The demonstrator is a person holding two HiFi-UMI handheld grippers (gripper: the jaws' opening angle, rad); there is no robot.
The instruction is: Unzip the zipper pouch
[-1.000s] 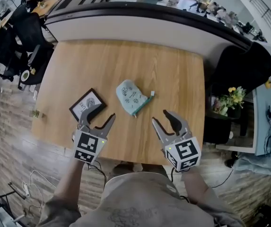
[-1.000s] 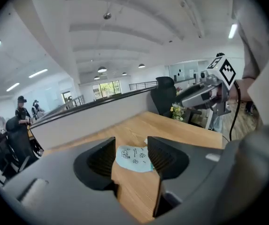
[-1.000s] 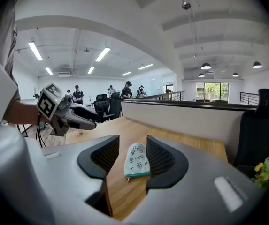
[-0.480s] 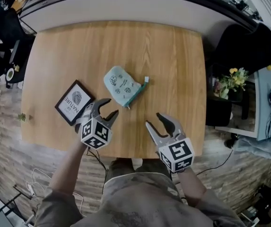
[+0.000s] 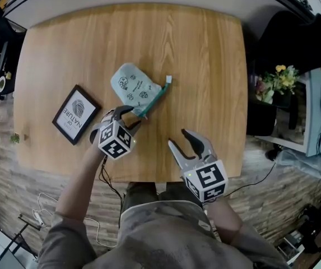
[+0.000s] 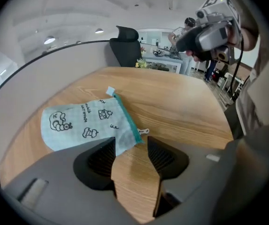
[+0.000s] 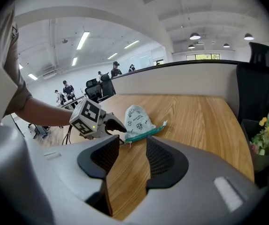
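Observation:
A pale blue zipper pouch (image 5: 133, 85) with cartoon prints and a teal zipper edge lies flat on the wooden table (image 5: 205, 66). In the left gripper view the pouch (image 6: 82, 121) fills the left middle, and its small metal zipper pull (image 6: 144, 131) lies at the near corner. My left gripper (image 5: 126, 117) stands open right at that corner, whose cloth tip reaches the mouth of the jaws (image 6: 130, 146). My right gripper (image 5: 178, 139) is open and holds nothing, near the table's front edge and well short of the pouch (image 7: 136, 118).
A black-framed picture (image 5: 75, 114) lies left of the pouch. Beyond the table's right edge stand yellow flowers (image 5: 278, 76) and a black chair (image 5: 300, 29). The table's front edge runs just behind both grippers.
My left gripper has moved forward up to the pouch's near corner. The right gripper has stayed near the front edge, still open.

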